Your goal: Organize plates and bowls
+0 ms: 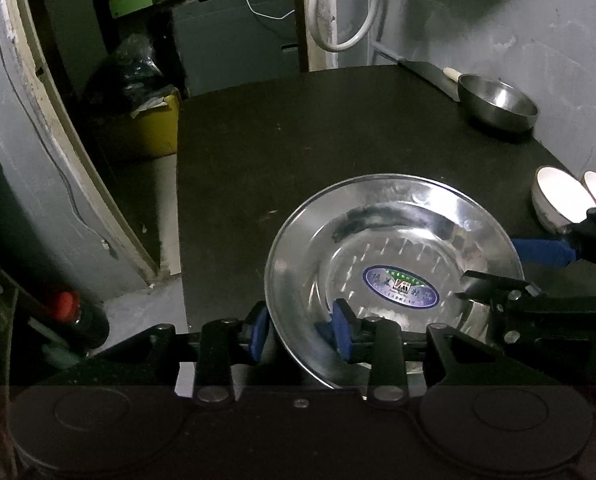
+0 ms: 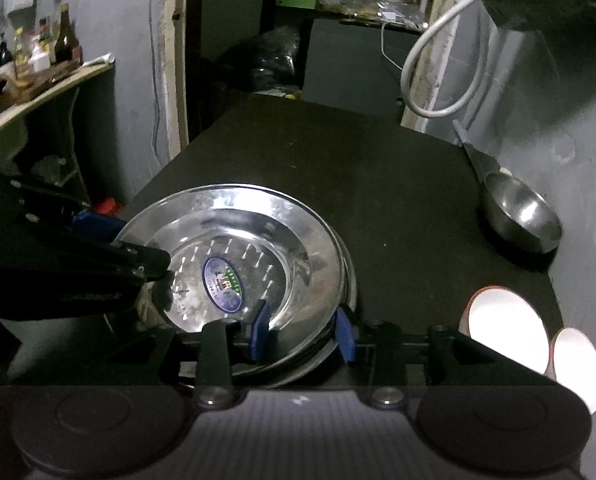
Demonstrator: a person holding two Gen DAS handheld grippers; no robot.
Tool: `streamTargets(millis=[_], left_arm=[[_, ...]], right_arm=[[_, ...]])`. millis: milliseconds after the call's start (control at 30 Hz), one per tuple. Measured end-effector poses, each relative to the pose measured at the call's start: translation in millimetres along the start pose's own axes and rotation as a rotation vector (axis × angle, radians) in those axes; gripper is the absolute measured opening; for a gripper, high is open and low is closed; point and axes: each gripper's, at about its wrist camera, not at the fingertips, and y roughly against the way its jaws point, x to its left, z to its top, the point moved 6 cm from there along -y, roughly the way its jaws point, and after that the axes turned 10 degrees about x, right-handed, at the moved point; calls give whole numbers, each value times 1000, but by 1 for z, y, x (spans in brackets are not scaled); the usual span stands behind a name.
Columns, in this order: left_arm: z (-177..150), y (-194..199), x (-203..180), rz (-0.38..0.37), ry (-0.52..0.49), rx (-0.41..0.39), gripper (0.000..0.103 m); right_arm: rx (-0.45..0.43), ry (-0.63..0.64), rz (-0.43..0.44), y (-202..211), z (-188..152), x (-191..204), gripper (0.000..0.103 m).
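Observation:
A shiny steel plate (image 1: 394, 248) with an oval sticker lies on the black table (image 1: 298, 140); in the right wrist view (image 2: 257, 232) it rests on another steel plate beneath it. My left gripper (image 1: 300, 334) straddles the plate's left rim, one blue pad outside and one inside, with a visible gap. My right gripper (image 2: 304, 334) straddles the right rim the same way. Each gripper shows in the other's view. A steel bowl (image 1: 498, 102) sits at the far right. Two white bowls (image 2: 506, 330) stand at the right edge.
A grey wall runs along the table's right side, with a white hose (image 1: 350, 8) hanging at the back. A knife-like tool (image 2: 476, 156) lies by the steel bowl. A yellow bin (image 1: 153, 126) stands on the floor left of the table.

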Motion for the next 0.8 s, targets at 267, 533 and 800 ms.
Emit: streamTargets(millis=[267,533,800], left_arm=[[-2,-3,-2,0,-6,7,38],[-1,-5,-6,15,-30,12,37],[-2,-5,-5,-3,-17,18,53]], right_arm=[[-4,71,-52,-1,-4,12,45],[8,152,-79,-3,-4,25,48],[5,144,-90,-3,-5,21,56]])
